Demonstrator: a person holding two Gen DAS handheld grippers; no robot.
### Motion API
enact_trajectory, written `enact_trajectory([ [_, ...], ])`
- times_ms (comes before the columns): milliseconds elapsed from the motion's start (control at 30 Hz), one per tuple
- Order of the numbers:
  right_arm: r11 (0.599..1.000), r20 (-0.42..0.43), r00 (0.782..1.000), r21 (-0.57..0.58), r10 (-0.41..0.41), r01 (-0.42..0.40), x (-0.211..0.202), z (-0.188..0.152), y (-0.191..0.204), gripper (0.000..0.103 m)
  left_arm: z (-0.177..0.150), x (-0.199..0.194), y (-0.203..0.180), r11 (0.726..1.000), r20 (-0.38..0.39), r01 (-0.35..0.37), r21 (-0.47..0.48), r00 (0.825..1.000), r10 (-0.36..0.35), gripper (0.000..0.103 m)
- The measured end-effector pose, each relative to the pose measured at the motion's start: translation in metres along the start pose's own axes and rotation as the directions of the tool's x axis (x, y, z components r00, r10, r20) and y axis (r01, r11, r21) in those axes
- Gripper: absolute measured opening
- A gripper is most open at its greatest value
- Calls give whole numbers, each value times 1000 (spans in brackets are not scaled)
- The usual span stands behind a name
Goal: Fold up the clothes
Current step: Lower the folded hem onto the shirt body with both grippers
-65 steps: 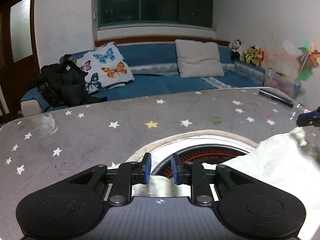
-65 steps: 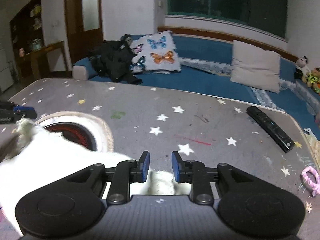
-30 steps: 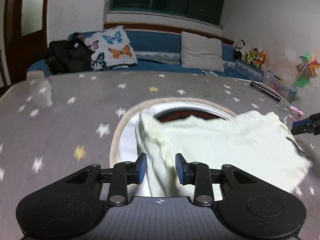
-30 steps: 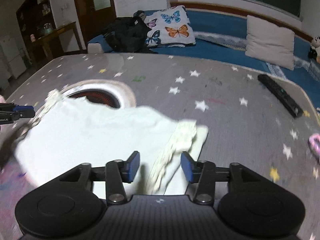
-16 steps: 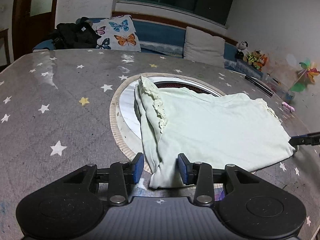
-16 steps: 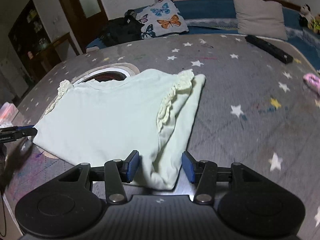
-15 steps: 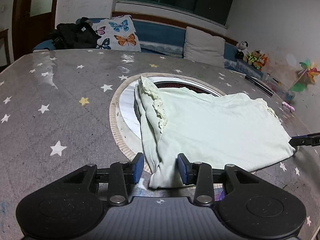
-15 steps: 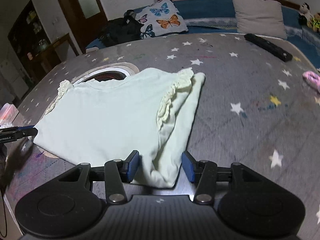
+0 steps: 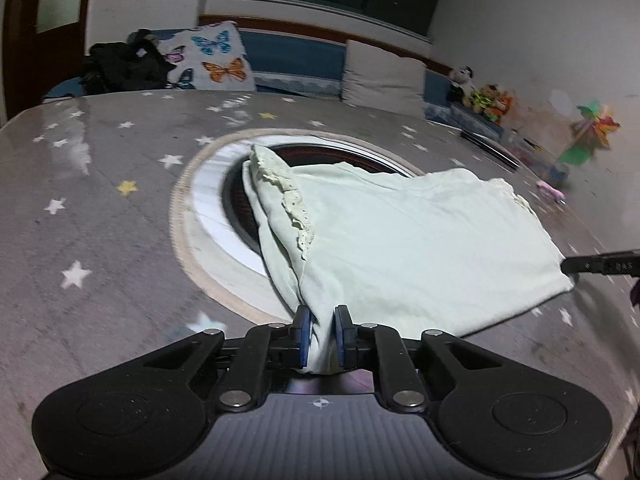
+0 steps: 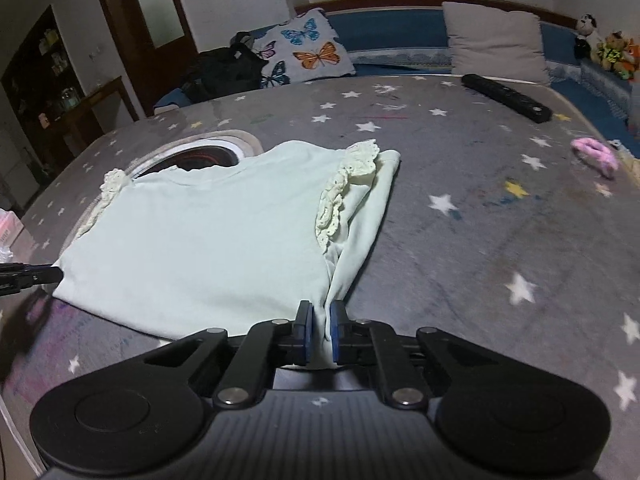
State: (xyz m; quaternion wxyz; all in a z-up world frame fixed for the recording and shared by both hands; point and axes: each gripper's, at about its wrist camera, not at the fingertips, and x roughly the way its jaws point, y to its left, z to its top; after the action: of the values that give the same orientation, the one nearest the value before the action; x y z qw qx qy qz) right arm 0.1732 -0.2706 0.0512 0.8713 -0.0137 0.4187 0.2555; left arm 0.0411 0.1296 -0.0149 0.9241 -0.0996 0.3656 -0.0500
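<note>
A pale green top (image 9: pixel 408 240) with lace-trimmed sleeves lies spread flat on the grey star-patterned table (image 9: pixel 100 220), partly over a round opening. My left gripper (image 9: pixel 320 336) is shut on its near left hem corner. My right gripper (image 10: pixel 318 330) is shut on the near right hem corner of the top (image 10: pixel 208 240). Each gripper's tip shows at the edge of the other's view: the right gripper (image 9: pixel 592 266) and the left gripper (image 10: pixel 28 274).
A round red-and-white opening (image 9: pixel 224 208) lies under the top's collar end. A black remote (image 10: pixel 506 98) and a pink hair tie (image 10: pixel 594 154) lie at the table's far right. A blue sofa (image 10: pixel 400 36) with cushions stands behind the table.
Both grippers were open at the hem half a second ago; now both have shut on the hem corners. Earlier still, the top was swung out and laid flat.
</note>
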Motion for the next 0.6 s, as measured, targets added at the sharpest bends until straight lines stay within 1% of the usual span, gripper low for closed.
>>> enact_trajectory([
  [133,999,0,999,8,-51,51,-20,-17,-11,8,-9,-3,-20,998,-20,51,31,999,-50,14],
  [267,993,-13,994,47,-105,106,-47,-40,-24,8,-20,-7,-45,991,-41,99,94,995,-95,13],
  [333,989,-21,991,67,-131,132,-61,-52,-28,11,-26,-10,-55,985,-50,115,125,993,-110,13],
  [400,985,-32,990,94,-139,142,-73,-62,-33,15,-31,-12,-62,981,-61,129,147,991,-121,13],
  [500,981,-38,990,134,-135,139,-89,-73,-38,19,-31,-13,-66,979,-70,136,155,989,-126,14],
  [600,977,4,989,154,-151,148,-97,-68,-43,20,-28,-13,-66,979,-71,132,157,990,-122,15],
])
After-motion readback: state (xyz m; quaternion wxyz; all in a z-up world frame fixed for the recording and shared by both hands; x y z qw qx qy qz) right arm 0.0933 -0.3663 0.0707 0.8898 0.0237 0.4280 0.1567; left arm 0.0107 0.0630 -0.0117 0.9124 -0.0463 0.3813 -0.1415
